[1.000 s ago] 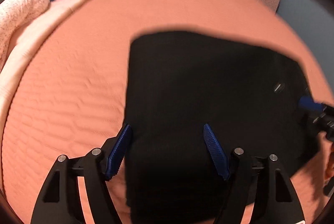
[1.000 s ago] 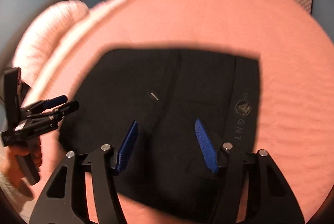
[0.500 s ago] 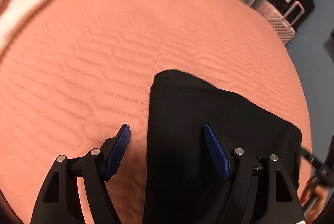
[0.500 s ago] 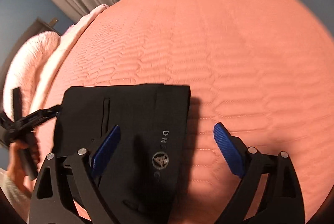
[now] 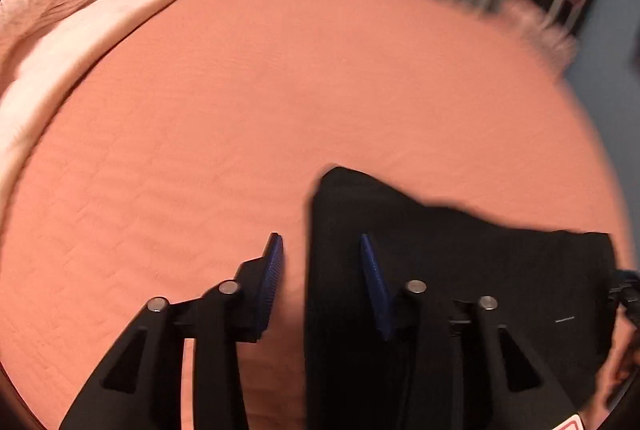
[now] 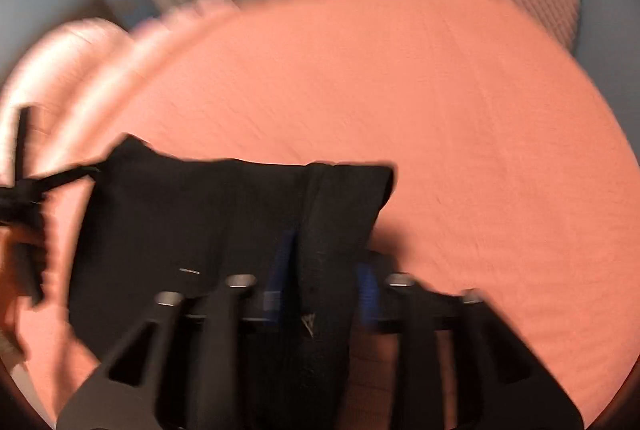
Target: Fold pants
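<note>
- While the salmon-pink bed filled both views, the folded black pants lay on its near part, long axis running across between the two tongs.
- Left tongs were closing astride one end's edge, pads apart.
- Right tongs were closing, pinching the opposite end's fold.
</note>
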The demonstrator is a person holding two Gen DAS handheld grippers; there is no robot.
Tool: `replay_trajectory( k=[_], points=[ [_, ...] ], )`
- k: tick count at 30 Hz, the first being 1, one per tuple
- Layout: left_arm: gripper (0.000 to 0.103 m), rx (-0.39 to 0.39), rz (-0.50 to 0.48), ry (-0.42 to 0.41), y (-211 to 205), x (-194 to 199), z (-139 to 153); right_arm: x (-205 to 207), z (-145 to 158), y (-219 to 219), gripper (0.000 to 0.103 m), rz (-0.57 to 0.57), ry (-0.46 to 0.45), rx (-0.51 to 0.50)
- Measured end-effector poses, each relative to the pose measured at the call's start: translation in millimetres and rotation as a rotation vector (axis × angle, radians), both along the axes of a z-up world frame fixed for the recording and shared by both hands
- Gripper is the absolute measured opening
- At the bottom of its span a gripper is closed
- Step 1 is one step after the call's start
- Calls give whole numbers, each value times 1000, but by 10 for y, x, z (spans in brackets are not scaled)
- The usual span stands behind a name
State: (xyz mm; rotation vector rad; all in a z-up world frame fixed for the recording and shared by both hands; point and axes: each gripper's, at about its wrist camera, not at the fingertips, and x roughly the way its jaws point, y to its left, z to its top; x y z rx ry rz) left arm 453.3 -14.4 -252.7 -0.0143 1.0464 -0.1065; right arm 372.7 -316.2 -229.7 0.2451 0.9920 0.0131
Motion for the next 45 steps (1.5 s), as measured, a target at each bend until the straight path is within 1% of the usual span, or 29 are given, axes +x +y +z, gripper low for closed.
replay_trajectory(
  k=[1,2,3,4,6,7,9,10,12,14,16,19,24,25,26,27,28,29,31,32,33,35,37,38,39,40,42,43,45],
  points=[
    [45,-40,1,-22,64,-85,7,-97,40,-40,43,-23,-29,26],
    [50,-99,21,-53,203,-227,67,-285,111,-107,54,-61,-60,56],
    [62,-119,37,-59,307,-352,109,-451,146,-148,62,-79,-76,93],
    [67,-138,49,-68,399,-493,150,-580,147,-169,75,-79,-81,129],
    [73,-203,31,-88,553,-842,187,-832,90,-168,76,-41,-61,212],
    [75,-226,14,-73,598,-967,155,-929,7,-136,76,-14,-33,267],
    [76,-272,-48,7,524,-1184,7,-994,-140,-85,76,12,10,342],
    [76,-304,-72,42,470,-1286,-71,-996,-186,-51,78,13,10,346],
    [76,-393,-114,94,334,-1422,-204,-1052,-191,27,84,2,-37,343],
    [79,-334,-115,32,198,-1536,-241,-1034,-188,90,84,14,-34,422],
    [83,-314,-124,18,116,-1563,-252,-1003,-262,146,84,29,-28,535],
    [83,-365,-91,28,120,-1520,-277,-971,-356,220,84,7,-37,515],
    [79,-411,-150,73,105,-1459,-359,-993,-296,181,83,-33,-51,519],
    [73,-393,-148,69,79,-1459,-370,-1002,-290,190,69,-35,-36,453],
    [55,-356,-158,57,60,-1494,-348,-1026,-295,160,47,-39,-24,429],
    [39,-349,-161,49,57,-1514,-313,-1082,-279,60,42,-51,-24,447],
    [31,-333,-148,34,61,-1534,-264,-1142,-252,-18,36,-63,-20,471],
    [28,-319,-149,22,68,-1553,-219,-1184,-225,-47,35,-65,-17,445],
    [41,-282,-140,41,112,-1548,-265,-1322,-56,-67,35,-121,-22,313],
    [52,-251,-116,50,135,-1541,-266,-1326,34,54,36,-136,-40,274],
    [50,-218,-75,32,181,-1577,-213,-1386,181,145,36,-145,-83,211],
    [48,-91,-11,-91,163,-1712,64,-1423,430,426,37,-124,-162,50],
    [55,-42,-24,-177,48,-1803,289,-1395,588,615,37,-90,-230,-9],
    [66,-37,-54,-190,-59,-1803,351,-1337,633,712,37,-101,-238,-75],
    [69,-10,-102,-178,-227,-1757,335,-1295,643,714,37,-121,-222,-116],
    [69,22,-126,-161,-314,-1711,275,-1276,661,708,37,-157,-214,-136],
    [69,153,-171,-79,-495,-1596,-64,-1392,836,699,37,-247,-291,-131],
    [70,180,-181,-72,-518,-1597,-176,-1430,938,764,37,-252,-334,-141],
    [66,149,-159,-112,-472,-1672,-97,-1417,1014,867,37,-157,-370,-81]
  ],
)
